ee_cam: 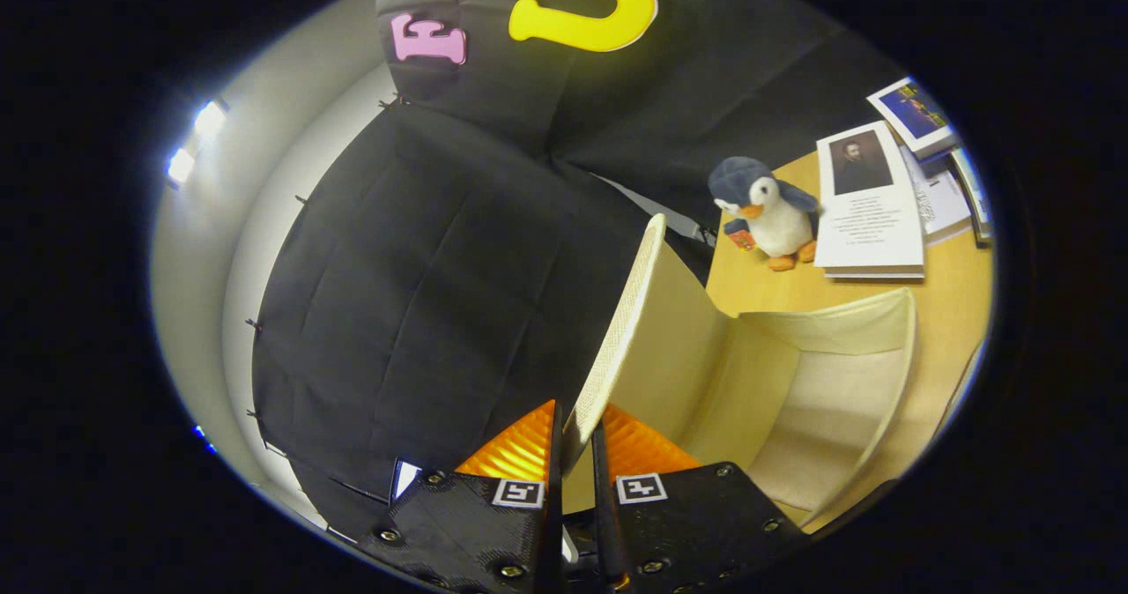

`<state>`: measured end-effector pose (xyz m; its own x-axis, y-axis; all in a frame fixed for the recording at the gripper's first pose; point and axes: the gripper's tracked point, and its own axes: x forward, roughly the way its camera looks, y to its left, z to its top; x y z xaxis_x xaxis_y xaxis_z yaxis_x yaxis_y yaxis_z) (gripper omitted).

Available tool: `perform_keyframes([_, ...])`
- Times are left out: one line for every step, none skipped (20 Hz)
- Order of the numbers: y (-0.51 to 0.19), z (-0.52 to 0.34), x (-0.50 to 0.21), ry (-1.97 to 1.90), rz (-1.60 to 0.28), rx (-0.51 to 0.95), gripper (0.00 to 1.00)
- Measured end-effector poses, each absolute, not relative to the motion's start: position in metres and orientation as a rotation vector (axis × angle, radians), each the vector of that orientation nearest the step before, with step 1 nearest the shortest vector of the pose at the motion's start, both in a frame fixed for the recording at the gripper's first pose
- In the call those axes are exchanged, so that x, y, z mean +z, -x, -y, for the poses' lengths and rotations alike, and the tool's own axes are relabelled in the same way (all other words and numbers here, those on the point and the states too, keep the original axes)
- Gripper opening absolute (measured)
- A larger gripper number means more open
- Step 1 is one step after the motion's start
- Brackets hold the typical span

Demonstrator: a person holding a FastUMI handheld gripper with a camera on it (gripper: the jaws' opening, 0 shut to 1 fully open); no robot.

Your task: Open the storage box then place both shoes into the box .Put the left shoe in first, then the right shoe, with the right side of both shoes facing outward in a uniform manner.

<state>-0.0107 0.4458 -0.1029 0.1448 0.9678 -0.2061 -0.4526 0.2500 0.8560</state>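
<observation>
Gripper point(575, 453): the fingers are nearly closed, pinching the storage box's lid point(617, 330) between them; lid is swung up near vertical, edge-on just ahead of fingers. To the right of the fingers sits the storage box point(868, 325), open, cream interior bare. Judged: opening about done; both shoes left to place, left shoe first. Beyond the box, on the wooden table point(758, 290): plush penguin point(767, 211), then booklets point(868, 197) w/ more stacked further right. Black cloth wall behind, pale room wall w/ lights far left.
</observation>
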Motion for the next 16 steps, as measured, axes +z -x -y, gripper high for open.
perform_keyframes([0.013, -0.459, -0.101, -0.714, -0.889, 1.182, 0.15])
perform_keyframes([0.014, -0.472, -0.102, -0.708, -0.894, 1.195, 0.16])
perform_keyframes([0.017, -0.483, -0.102, -0.707, -0.902, 1.205, 0.16])
perform_keyframes([0.017, -0.493, -0.105, -0.706, -0.911, 1.212, 0.16])
perform_keyframes([0.019, -0.502, -0.108, -0.704, -0.917, 1.219, 0.16])
perform_keyframes([0.020, -0.508, -0.112, -0.700, -0.923, 1.224, 0.16])
perform_keyframes([0.022, -0.515, -0.114, -0.693, -0.928, 1.231, 0.16])
perform_keyframes([0.024, -0.522, -0.116, -0.687, -0.933, 1.235, 0.16])
perform_keyframes([0.023, -0.525, -0.115, -0.685, -0.937, 1.237, 0.16])
perform_keyframes([0.025, -0.530, -0.112, -0.687, -0.939, 1.240, 0.16])
perform_keyframes([0.026, -0.532, -0.114, -0.686, -0.942, 1.237, 0.16])
perform_keyframes([0.026, -0.534, -0.115, -0.686, -0.946, 1.231, 0.16])
perform_keyframes([0.026, -0.537, -0.119, -0.667, -0.947, 1.216, 0.16])
perform_keyframes([0.022, -0.538, -0.124, -0.638, -0.948, 1.198, 0.36])
perform_keyframes([0.020, -0.539, -0.125, -0.619, -0.944, 1.189, 0.57])
perform_keyframes([0.020, -0.544, -0.127, -0.606, -0.938, 1.186, 0.78])
